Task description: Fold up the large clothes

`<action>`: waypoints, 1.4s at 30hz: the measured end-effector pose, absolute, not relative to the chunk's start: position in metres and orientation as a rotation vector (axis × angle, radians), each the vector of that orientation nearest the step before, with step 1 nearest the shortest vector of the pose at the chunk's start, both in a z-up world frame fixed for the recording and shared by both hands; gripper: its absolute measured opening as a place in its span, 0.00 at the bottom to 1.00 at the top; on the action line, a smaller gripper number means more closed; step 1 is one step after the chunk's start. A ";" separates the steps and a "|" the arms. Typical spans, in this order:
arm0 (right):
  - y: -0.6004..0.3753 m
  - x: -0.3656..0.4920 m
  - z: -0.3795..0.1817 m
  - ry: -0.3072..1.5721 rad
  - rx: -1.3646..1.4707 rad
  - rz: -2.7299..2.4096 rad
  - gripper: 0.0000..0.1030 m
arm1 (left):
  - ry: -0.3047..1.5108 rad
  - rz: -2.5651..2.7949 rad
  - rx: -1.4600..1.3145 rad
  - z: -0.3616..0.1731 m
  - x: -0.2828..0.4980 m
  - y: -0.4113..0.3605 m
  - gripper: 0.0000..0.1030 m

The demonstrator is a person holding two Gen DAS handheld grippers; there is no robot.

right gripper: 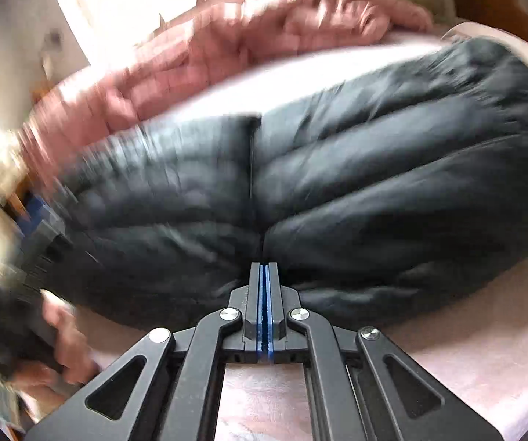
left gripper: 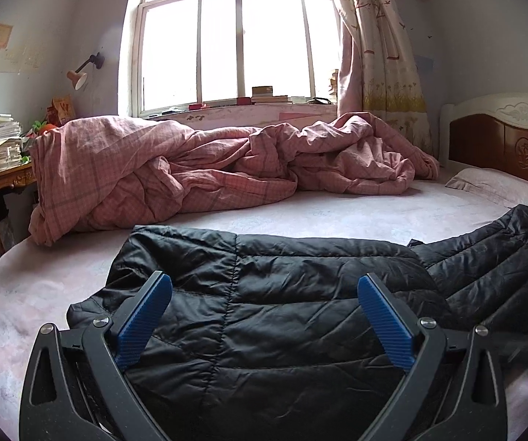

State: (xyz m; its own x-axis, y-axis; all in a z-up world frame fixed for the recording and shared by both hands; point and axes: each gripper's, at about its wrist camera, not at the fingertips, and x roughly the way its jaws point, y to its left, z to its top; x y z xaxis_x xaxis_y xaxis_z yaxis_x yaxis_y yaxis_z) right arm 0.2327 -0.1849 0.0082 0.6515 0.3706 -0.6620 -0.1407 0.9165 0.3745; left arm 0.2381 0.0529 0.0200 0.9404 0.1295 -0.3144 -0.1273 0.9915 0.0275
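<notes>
Big picture first: you've got the bed [left gripper: 300, 217] with its pale pink sheet, a rumpled pink checked duvet [left gripper: 176, 169] heaped along the window side, and the black puffer jacket [left gripper: 264, 294] spread on the near part of the mattress, well apart from that duvet. One part of the jacket, probably a sleeve [left gripper: 502, 257], trails off to your right toward the pillow [left gripper: 491, 183].

Progress-wise, I'd say you're somewhere early to middle. The body looks doubled over into a chunky block, but the sleeve part is still sticking out and nothing reads as a tidy finished bundle yet. So: tuck that in, then fold again.

Now the small stuff. Your left gripper [left gripper: 264, 286] hangs over the jacket with its blue pads spread wide, nothing between them, not touching fabric as far as I can see.

Your right gripper [right gripper: 264, 268] has its pads practically pressed together, tips right at the jacket's near edge. That view is blurry, so I can't tell if a thin bit of fabric is pinched.
</notes>
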 end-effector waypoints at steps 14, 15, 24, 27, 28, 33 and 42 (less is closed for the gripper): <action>-0.360 0.209 -0.013 0.622 0.800 -0.031 0.71 | 0.254 0.110 -0.022 0.030 0.224 0.054 0.98; -0.362 0.216 -0.020 0.626 0.821 -0.027 0.72 | 0.258 0.110 -0.029 0.029 0.225 0.056 0.98; -0.363 0.266 -0.023 0.705 0.875 0.111 0.77 | 0.278 0.113 -0.025 0.028 0.229 0.057 0.98; -0.359 0.278 -0.024 0.715 0.830 0.078 0.53 | 0.280 0.116 -0.031 0.028 0.229 0.057 0.98; -0.360 0.277 -0.024 0.700 0.834 0.074 0.43 | 0.278 0.116 -0.033 0.028 0.228 0.057 0.98; -0.359 0.266 -0.003 0.608 0.742 0.049 0.28 | 0.268 0.114 -0.031 0.029 0.224 0.056 0.98; -0.381 0.263 0.085 0.486 0.421 -0.207 0.27 | 0.267 0.107 -0.023 0.031 0.224 0.054 0.98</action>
State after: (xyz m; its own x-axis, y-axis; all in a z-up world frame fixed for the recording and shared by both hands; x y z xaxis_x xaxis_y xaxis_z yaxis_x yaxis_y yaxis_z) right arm 0.2629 -0.3813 0.0845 0.8659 -0.0929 -0.4916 0.2899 0.8940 0.3418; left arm 0.2237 0.0542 0.0312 0.9588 0.1027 -0.2649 -0.1087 0.9940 -0.0080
